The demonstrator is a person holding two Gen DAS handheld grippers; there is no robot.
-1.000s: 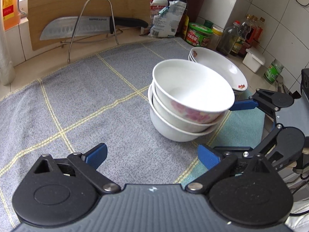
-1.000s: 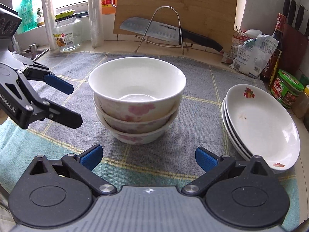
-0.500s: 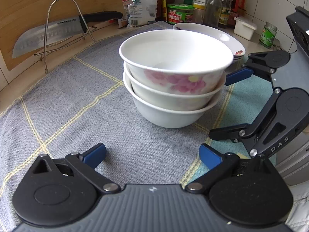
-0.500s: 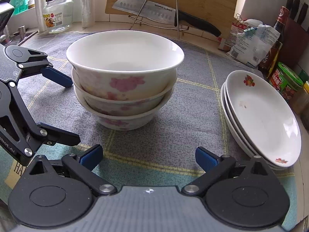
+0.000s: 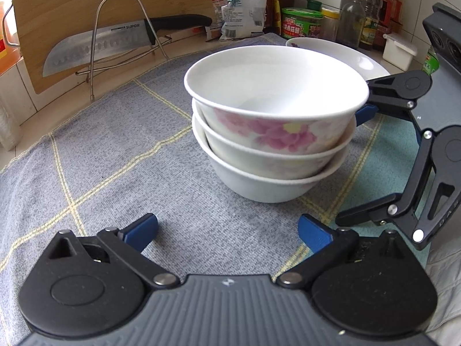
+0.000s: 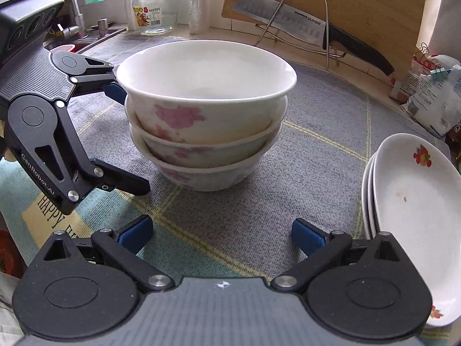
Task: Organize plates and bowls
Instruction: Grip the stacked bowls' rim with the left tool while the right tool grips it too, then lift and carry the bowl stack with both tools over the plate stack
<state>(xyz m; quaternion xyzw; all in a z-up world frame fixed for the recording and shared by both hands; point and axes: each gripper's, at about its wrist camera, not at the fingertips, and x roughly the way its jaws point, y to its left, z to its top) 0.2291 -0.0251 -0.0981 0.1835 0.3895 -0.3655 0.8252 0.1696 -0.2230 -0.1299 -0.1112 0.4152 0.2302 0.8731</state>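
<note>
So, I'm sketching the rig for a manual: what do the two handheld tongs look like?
Both the left tongs and the right tongs match: matte black linkage arms with silver pivot pins, round black hubs, blue ribbed pads, and a grey ribbed body. White lettering runs along one arm. No cables show.

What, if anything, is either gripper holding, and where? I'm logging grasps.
Nothing is held. The left gripper and right gripper are open, short of the bowl stack; the left's jaws just opened wider.
</note>
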